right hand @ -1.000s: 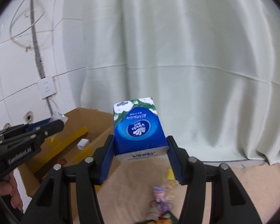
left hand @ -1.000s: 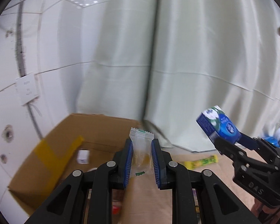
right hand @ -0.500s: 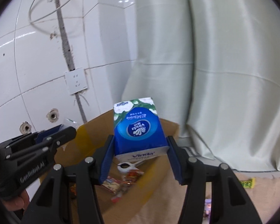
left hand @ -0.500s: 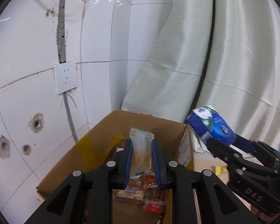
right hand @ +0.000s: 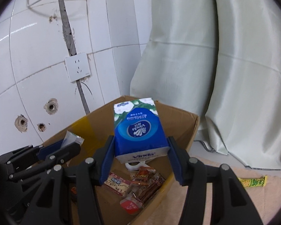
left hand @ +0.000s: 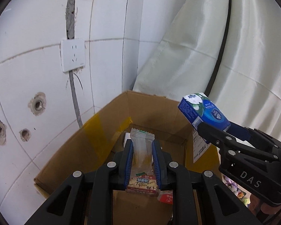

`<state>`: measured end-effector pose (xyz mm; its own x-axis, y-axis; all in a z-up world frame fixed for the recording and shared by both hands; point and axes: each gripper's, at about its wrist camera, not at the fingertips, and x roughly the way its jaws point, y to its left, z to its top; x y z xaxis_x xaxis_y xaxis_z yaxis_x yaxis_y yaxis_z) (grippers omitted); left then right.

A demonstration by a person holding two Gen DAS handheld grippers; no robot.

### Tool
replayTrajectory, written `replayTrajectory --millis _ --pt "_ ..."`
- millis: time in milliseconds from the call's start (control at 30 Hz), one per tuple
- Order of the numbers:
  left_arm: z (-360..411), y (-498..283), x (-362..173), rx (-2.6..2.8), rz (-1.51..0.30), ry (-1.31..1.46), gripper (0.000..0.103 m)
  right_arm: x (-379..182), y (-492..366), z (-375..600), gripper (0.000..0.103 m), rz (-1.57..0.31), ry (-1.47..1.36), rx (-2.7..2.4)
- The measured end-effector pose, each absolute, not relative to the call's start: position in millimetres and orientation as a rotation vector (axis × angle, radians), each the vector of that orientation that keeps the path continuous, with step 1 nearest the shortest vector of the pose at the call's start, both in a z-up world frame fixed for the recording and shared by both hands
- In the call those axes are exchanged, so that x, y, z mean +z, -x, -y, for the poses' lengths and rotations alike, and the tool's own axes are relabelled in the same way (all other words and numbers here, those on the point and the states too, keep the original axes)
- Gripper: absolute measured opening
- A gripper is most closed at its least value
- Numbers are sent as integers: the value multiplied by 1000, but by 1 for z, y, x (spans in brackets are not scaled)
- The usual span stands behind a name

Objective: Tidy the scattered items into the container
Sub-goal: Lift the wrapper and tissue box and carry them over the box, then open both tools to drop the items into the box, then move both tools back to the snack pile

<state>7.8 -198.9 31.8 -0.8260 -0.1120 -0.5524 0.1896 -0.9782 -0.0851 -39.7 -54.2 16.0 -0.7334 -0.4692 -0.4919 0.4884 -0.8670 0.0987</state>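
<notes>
left gripper (left hand: 142,151) jaws clamp clear sachet (left hand: 141,144), print unreadable | right gripper (right hand: 140,156) jaws grip "vinda" tissue pack (right hand: 138,129) | over cardboard box (right hand: 185,129)

white tiled wall (right hand: 37,43) with drill holes, wall socket (right hand: 77,69), pale curtain (right hand: 224,65), beige floor (right hand: 262,202)

A plain room corner, maybe at home: white tiled wall (right hand: 37,43) with a socket (right hand: 77,69), pale curtain (right hand: 206,56), beige carpet floor (right hand: 262,198).
</notes>
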Motion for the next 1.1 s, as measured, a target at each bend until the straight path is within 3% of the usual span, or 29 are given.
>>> replayTrajectory --millis 500,567,633,733,833,900,967,1100 --pt "201 8 15 -2812 -184 -929 22 1 60 61 61 -39 -793 -2507" --pt "200 9 17 -2806 -165 -927 22 3 60 62 65 -62 -787 -2522" --pt "201 8 20 -2804 -173 -916 23 5 59 60 79 -71 -770 -2545" --pt "204 10 23 -2784 -183 -918 24 8 58 56 91 -75 -753 -2563" --pt "207 11 23 -2759 -205 -916 47 12 56 48 103 -97 -732 -2620" --pt "210 12 23 -2739 -230 -915 73 15 54 38 103 -80 -691 -2662" --pt "210 13 24 -2746 -254 -932 84 18 53 25 103 -36 -674 -2675" --pt "200 8 36 -2795 -249 -886 89 25 47 -2 103 17 -649 -2722"
